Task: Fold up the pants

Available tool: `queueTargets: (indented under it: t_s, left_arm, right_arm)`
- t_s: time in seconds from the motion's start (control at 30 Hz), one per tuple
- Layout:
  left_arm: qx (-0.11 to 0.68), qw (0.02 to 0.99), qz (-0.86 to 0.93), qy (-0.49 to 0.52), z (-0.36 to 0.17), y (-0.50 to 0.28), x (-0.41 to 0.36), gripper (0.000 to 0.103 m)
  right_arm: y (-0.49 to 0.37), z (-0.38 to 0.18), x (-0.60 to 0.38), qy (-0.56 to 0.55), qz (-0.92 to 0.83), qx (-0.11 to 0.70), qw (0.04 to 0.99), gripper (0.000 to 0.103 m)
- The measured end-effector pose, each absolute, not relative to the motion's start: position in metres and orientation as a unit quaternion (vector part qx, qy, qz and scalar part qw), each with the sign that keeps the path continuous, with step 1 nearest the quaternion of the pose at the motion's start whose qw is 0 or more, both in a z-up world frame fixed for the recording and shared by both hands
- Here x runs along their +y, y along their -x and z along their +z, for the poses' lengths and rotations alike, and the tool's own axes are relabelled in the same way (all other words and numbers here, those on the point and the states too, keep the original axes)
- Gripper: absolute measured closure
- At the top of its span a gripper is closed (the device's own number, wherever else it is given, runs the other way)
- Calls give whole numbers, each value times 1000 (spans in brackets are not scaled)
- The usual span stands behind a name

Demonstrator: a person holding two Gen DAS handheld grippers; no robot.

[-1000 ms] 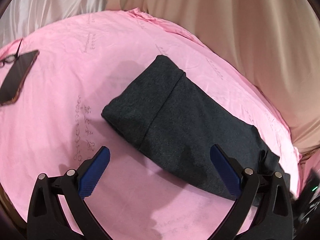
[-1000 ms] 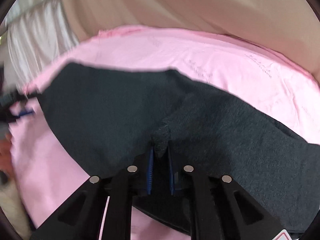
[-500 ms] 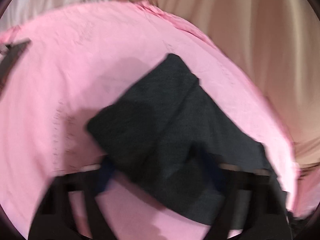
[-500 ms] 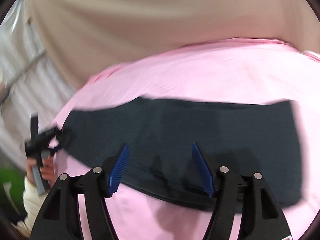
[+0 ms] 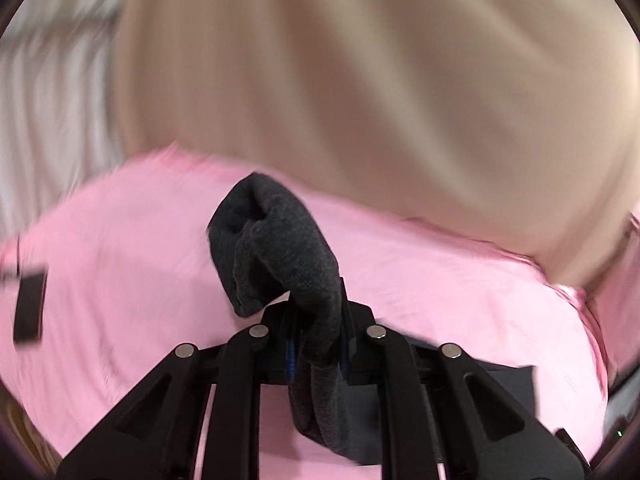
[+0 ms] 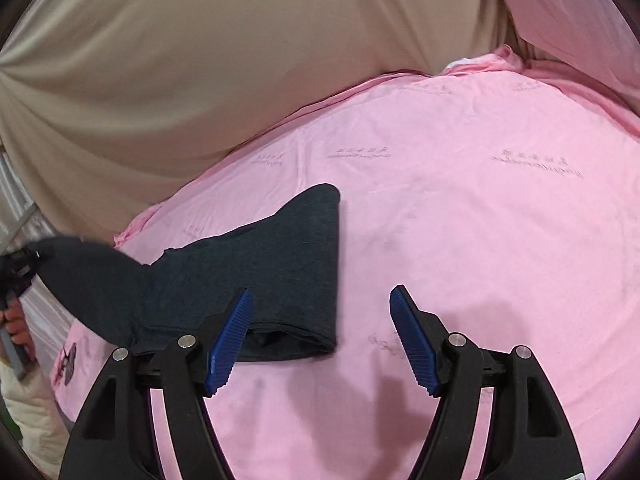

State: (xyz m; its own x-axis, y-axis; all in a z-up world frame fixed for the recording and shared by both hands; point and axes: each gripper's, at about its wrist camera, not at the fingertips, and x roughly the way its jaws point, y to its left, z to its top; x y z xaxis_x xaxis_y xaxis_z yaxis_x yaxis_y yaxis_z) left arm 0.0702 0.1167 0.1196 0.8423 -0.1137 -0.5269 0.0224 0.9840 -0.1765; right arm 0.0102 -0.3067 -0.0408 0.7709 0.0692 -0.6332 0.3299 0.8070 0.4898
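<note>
While the dark grey pants (image 6: 280, 264) lie folded on the pink sheet (image 6: 480, 220), their left end is lifted off it, probably so that it can be carried over the rest as a further fold. At the far left of the right wrist view a hand (image 6: 16, 322) holds the left gripper (image 5: 318, 344), and the raised cloth slopes up toward it from the sheet's left edge. In the left wrist view its jaws are closing and already pinch a thick bunch of the fabric, which bulges up in front of the fingers and hangs down between them, with a dark flat object (image 5: 29, 308), too blurred to name, lying near the sheet's left edge. Further right, the flat part of the pants rests toward the near left of the sheet, its folded edge squared off and facing right. Rightmost, the right gripper (image 6: 320, 344) hovers with its jaws opening wide and nothing between them; its left blue pad (image 6: 230, 344) overlaps the near edge of the pants, its right pad over bare sheet. My guess is it let go to leave the flat half resting as an anchor.
</note>
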Motion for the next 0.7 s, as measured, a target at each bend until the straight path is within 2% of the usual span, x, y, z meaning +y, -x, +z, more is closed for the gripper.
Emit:
queueTargets:
  t_s: [0.1, 0.2, 0.33, 0.53, 0.67, 0.7]
  left_arm:
    - [257, 961, -96, 38, 149, -65, 47, 89]
    - [254, 956, -147, 3, 156, -56, -15, 89]
    - [286, 937, -197, -31, 129, -50, -82, 89]
    - [346, 911, -217, -57, 75, -62, -131, 89]
    - [347, 913, -208, -62, 72, -59, -143, 89]
    - [343, 914, -206, -62, 75, -57, -145, 89]
  right_arm:
    - [2, -45, -317, -319, -75, 322, 888, 33]
    - [12, -44, -325, -324, -76, 314, 889, 33]
    - [18, -43, -324, -300, -62, 320, 896, 33]
    - [-10, -52, -276, -180, -1, 383, 906, 34]
    - [-38, -52, -266, -158, 6, 402, 902, 55]
    - [-47, -54, -266, -156, 2, 413, 897, 73]
